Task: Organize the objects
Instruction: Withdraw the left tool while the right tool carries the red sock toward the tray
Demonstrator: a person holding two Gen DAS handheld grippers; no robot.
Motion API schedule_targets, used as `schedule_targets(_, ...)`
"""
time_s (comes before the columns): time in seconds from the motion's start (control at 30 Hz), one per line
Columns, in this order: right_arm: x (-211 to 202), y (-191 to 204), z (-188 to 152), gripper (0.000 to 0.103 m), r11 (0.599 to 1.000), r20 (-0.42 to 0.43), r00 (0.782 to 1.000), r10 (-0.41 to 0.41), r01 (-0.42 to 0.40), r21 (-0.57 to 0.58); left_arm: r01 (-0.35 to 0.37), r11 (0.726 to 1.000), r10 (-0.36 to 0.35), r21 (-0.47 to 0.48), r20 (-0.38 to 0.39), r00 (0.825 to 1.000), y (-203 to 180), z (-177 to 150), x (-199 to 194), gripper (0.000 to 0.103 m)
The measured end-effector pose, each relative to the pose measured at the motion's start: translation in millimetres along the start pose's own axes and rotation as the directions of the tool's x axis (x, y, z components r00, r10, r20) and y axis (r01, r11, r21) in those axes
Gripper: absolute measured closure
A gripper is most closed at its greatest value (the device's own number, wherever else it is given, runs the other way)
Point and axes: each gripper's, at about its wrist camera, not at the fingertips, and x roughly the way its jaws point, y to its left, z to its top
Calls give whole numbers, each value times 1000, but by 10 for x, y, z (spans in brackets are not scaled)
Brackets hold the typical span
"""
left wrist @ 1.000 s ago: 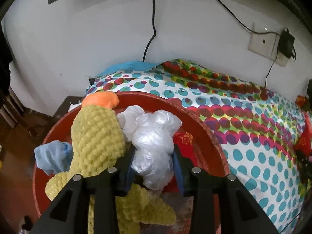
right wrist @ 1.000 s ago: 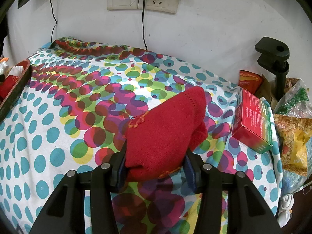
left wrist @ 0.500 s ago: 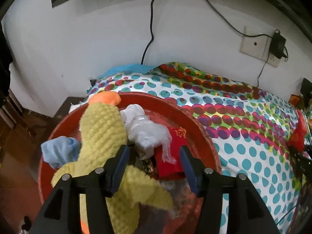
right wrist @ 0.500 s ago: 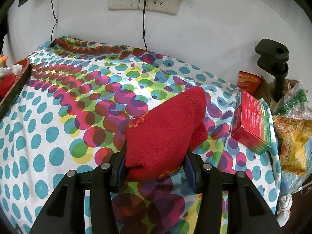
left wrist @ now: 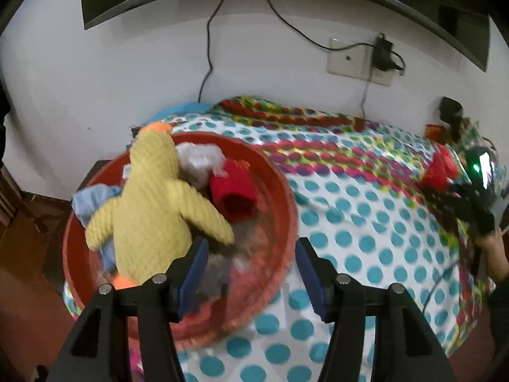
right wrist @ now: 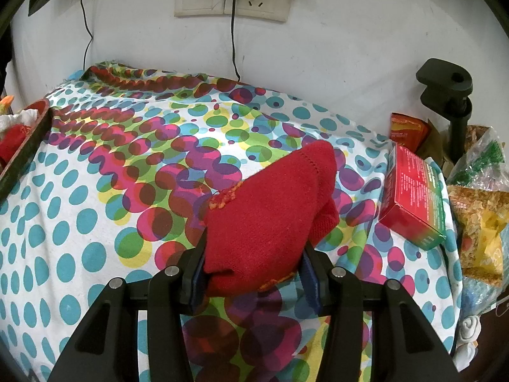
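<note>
left tongs (left wrist: 251,267) just opened, empty | right tongs (right wrist: 253,270) gripping red sock (right wrist: 270,219), seemingly

Plush duck (left wrist: 149,197) in basin (left wrist: 280,191), on tablecloth (left wrist: 366,222).

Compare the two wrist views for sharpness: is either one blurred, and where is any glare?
Left wrist view: motion-smeared, worst on the red basin rim and yellow plush duck; the left gripper itself stays crisp. Right wrist view: sharp throughout, knit visible on the red sock in the right gripper; mild sheen on the red box. Both show fisheye bending.
</note>
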Motion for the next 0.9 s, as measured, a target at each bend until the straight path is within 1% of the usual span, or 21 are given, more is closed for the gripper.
schedule_targets(0.07,2,-6,-1,56,1000,0,1000,-1,1,-1,11,1000,-11,10,-11,1000,-52,-99,20,44)
schedule_targets(0.27,-9,9,3,57,1000,6,1000,-9,9,0,98,995,-98,-5,-44,994,-133,-329,120,44)
schedule_targets(0.33,-16,15,5,58,1000,14,1000,-4,4,1,106,994,-106,-2,-45,993,-147,-400,142,44)
schedule_targets(0.43,-38,-6,4,59,1000,25,1000,3,-3,10,87,996,-87,8,-24,996,-148,-466,124,44)
schedule_targets(0.6,-75,-40,1,59,1000,42,999,-1,0,25,111,994,-111,4,-6,994,-51,-525,63,44)
schedule_targets(0.77,-83,31,9,59,999,44,998,-34,35,0,75,997,-75,-7,3,997,85,-555,-1,44)
schedule_targets(0.8,-88,37,10,59,999,44,999,-31,31,9,72,997,-72,-10,6,997,108,-557,-24,44)
schedule_targets(0.87,-109,46,35,58,999,45,999,3,-5,52,59,998,-59,-17,14,998,165,-561,-81,44)
schedule_targets(0.9,-125,67,50,58,998,50,999,-4,1,57,48,999,-48,-19,15,999,197,-562,-104,44)
